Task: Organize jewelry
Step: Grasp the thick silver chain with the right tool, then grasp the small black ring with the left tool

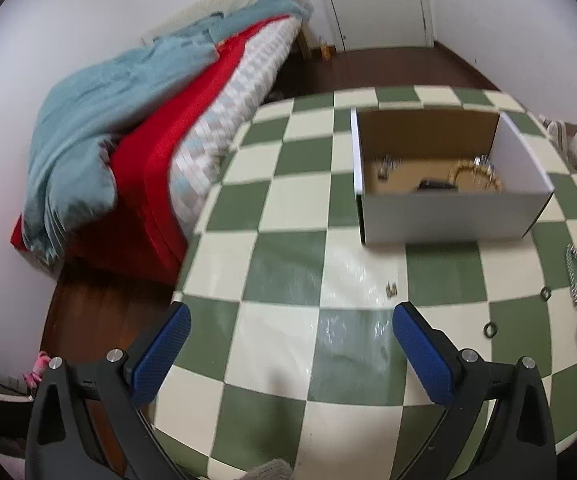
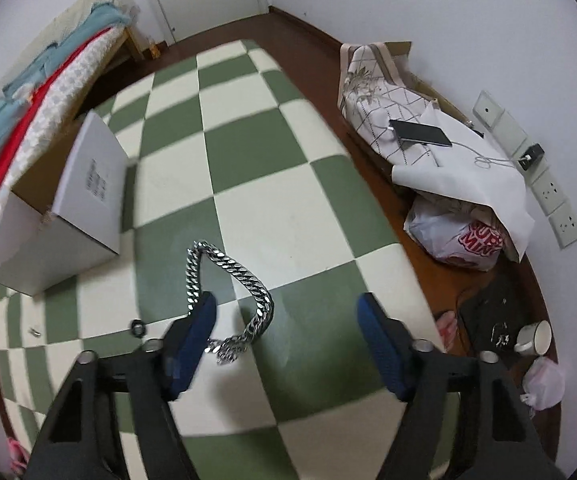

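Right gripper (image 2: 286, 320), jaws wide and empty, hangs over the silver chain (image 2: 224, 272) at lower centre; next, close on it for the box (image 2: 60, 208); left gripper (image 1: 290, 334) also gapes empty

A bed (image 1: 176, 128) with a teal blanket (image 1: 100, 112) and red sheet (image 1: 160, 160) stands by the checked table (image 1: 288, 208). A door (image 1: 376, 0) is behind. On the floor lie a phone (image 2: 420, 133), a plastic bag (image 2: 460, 240) and a mug (image 2: 534, 336).
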### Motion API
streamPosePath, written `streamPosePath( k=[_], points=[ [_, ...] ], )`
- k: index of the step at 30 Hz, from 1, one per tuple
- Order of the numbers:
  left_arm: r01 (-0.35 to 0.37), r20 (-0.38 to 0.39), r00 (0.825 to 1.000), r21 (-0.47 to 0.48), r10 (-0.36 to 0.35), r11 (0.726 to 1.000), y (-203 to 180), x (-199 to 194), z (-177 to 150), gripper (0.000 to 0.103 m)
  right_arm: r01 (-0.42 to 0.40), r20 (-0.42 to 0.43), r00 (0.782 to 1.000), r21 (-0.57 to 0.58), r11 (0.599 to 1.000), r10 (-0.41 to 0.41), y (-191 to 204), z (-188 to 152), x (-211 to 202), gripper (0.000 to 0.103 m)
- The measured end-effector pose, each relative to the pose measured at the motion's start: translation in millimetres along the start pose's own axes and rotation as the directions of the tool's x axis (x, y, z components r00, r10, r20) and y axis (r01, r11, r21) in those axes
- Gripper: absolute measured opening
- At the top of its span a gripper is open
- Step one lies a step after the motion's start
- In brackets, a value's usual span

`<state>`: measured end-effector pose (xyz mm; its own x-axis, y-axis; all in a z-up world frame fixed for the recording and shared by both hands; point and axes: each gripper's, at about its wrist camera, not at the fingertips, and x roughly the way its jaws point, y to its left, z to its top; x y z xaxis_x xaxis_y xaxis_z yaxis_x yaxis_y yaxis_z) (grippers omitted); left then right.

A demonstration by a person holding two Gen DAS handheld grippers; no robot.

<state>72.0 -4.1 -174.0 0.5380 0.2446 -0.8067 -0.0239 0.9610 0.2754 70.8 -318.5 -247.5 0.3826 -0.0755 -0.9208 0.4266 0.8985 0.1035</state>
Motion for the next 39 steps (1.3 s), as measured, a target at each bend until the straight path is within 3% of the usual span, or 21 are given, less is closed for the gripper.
streamPosePath(
  k=[1, 4, 6, 16, 23, 24, 26, 28, 30, 32, 35, 39],
  points=[
    [-0.001, -0.018, 1.000, -0.003, 0.001, 1.000, 0.4, 5.8, -2.7, 0.103, 0.014, 0.003, 1.000, -0.027, 1.000, -0.014, 5.1, -2.1, 5.4, 0.061],
    [0.013, -0.065, 0.998, -0.016, -0.014, 1.000, 2.7, 17.6, -12.7, 0.103, 0.049, 0.039, 0.998, -0.118, 0.992, -0.045, 21.2, -8.0, 7.2, 0.042],
    [0.037, -0.103, 0.994, -0.022, -0.039, 0.999, 1.6, 24.2, -23.9, 0.103, 0.048, 0.051, 0.998, -0.156, 0.987, -0.040, 27.7, -12.1, 6.0, 0.010],
    [0.187, -0.072, 0.980, 0.043, -0.183, 0.981, -47.1, 8.7, -36.4, 0.102, -0.014, -0.008, 1.000, -0.143, 0.990, 0.013, 21.7, -52.1, -14.1, 0.009],
    [0.224, -0.070, 0.974, 0.125, -0.217, 0.967, -94.3, 9.7, -29.8, 0.100, -0.015, 0.005, 1.000, -0.092, 0.996, 0.015, 18.3, -62.2, -21.7, 0.009],
    [0.225, -0.074, 0.973, 0.137, -0.216, 0.965, -101.1, 11.3, -28.9, 0.098, -0.017, 0.006, 1.000, -0.085, 0.996, 0.017, 17.8, -62.0, -21.8, 0.009],
    [0.232, -0.082, 0.972, 0.150, -0.222, 0.961, -109.9, 13.2, -28.5, 0.081, -0.021, 0.007, 1.000, -0.076, 0.997, 0.022, 17.0, -61.9, -22.4, 0.009],
    [0.247, -0.072, 0.968, 0.153, -0.239, 0.957, -115.1, 14.1, -25.7, 0.074, -0.024, 0.009, 1.000, -0.071, 0.997, 0.025, 16.5, -62.4, -23.2, 0.009],
    [0.267, -0.070, 0.963, 0.163, -0.259, 0.950, -119.1, 15.0, -22.8, 0.060, -0.025, 0.010, 1.000, -0.071, 0.997, 0.025, 16.6, -61.2, -22.7, 0.009],
    [0.300, -0.072, 0.954, 0.165, -0.292, 0.940, -122.3, 14.0, -21.4, 0.030, -0.027, 0.011, 1.000, -0.068, 0.997, 0.028, 16.0, -60.8, -22.6, 0.009],
    [0.312, -0.076, 0.950, 0.180, -0.303, 0.933, -129.3, 11.9, -21.7, 0.009, -0.029, 0.012, 1.000, -0.064, 0.998, 0.029, 16.0, -59.9, -22.4, 0.009],
    [0.310, -0.072, 0.951, 0.190, -0.301, 0.932, -132.2, 11.0, -21.6, 0.009, -0.032, 0.011, 0.999, -0.059, 0.998, 0.033, 15.6, -59.8, -22.4, 0.009]
  ],
)
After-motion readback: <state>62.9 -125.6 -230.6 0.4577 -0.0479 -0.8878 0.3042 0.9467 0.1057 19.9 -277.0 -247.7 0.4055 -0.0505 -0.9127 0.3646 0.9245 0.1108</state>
